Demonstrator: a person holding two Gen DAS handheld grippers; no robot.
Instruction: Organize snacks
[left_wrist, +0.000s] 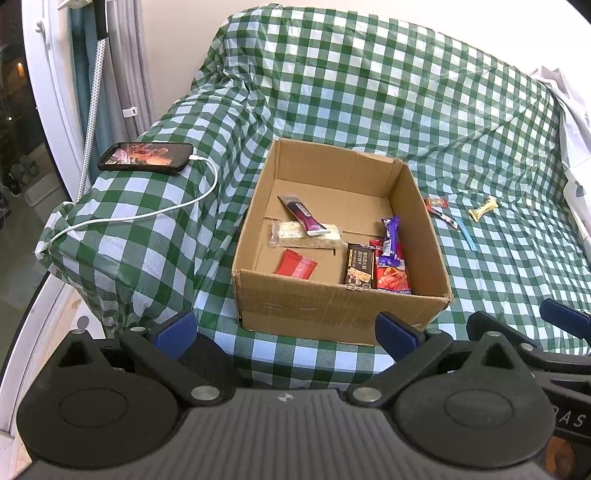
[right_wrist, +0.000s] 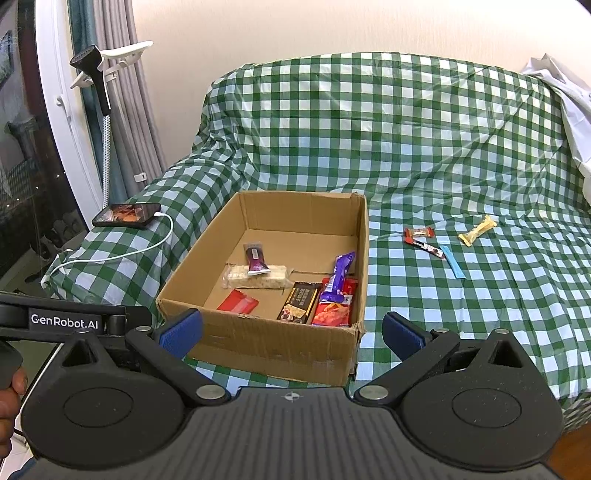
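Observation:
An open cardboard box (left_wrist: 317, 310) (right_wrist: 266, 339) stands on a sofa covered in green checked cloth. Inside lie several snacks: a red packet (left_wrist: 295, 263) (right_wrist: 237, 305), a pale cereal bar (left_wrist: 306, 232) (right_wrist: 258, 277), a maroon stick (left_wrist: 301, 214), a dark chocolate bar (left_wrist: 358, 266) (right_wrist: 300, 302), a purple bar (left_wrist: 389, 242) (right_wrist: 338, 277) and an orange-red pack (left_wrist: 392, 278) (right_wrist: 332, 314). On the cloth right of the box lie a small red candy (right_wrist: 418, 232), a dark bar (right_wrist: 424, 246), a blue stick (right_wrist: 452, 262) and a yellow wafer (right_wrist: 476, 230) (left_wrist: 483, 208). My left gripper (left_wrist: 286, 330) and right gripper (right_wrist: 291, 334) are open and empty in front of the box.
A phone (left_wrist: 146, 157) (right_wrist: 127, 215) on a white charging cable (left_wrist: 147, 214) lies on the sofa's left armrest. A garment steamer pole (right_wrist: 105, 122) and curtains stand at the left. White cloth (right_wrist: 569, 107) lies at the sofa's right end.

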